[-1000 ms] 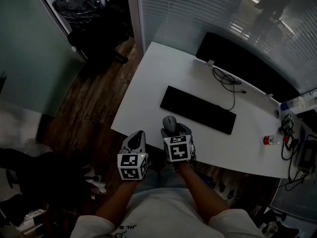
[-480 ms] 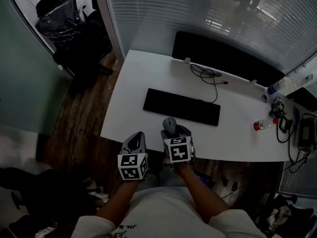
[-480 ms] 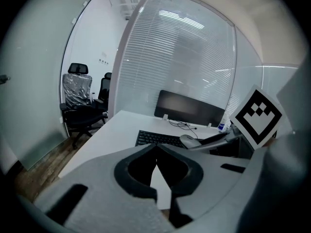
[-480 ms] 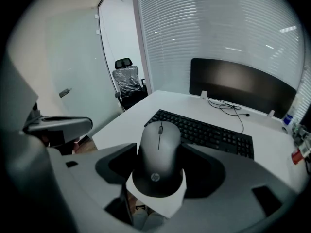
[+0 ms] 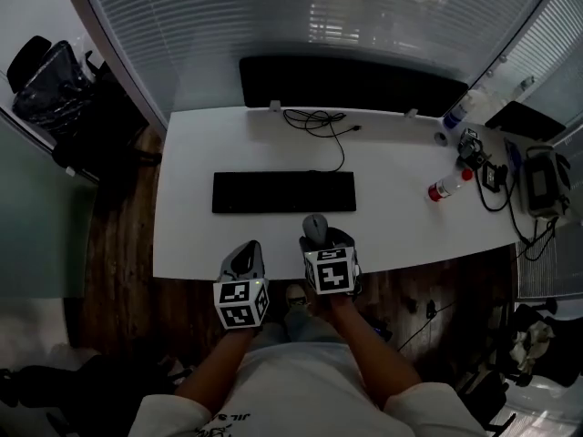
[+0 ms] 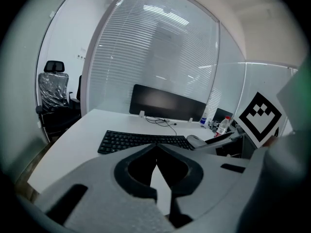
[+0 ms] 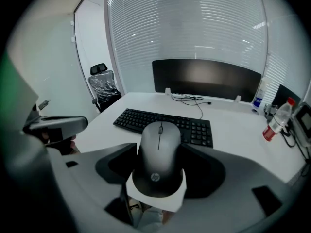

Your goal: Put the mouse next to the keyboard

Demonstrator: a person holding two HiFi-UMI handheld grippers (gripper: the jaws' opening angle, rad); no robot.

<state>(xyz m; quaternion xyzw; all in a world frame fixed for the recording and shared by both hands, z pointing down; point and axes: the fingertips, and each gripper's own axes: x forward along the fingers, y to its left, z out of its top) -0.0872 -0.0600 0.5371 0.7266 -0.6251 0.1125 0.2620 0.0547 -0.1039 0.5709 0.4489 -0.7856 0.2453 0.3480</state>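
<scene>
The white tabletop now lies squarely ahead, and the right tool still grips the rounded dark grey mouse near the flat black keyboard, so I judge placing can begin.

hp logo on mouse, near its rear edge

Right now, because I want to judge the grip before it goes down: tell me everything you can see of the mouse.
The mouse is dark grey, matte and plastic-looking, with no cord showing. It has a scroll wheel between its two buttons and an HP logo on its rounded rear. It sits level between the jaws of the right gripper, which press on its sides. Its nose points toward the keyboard. It is over the near edge of the white desk, short of the keyboard and apart from it.
</scene>
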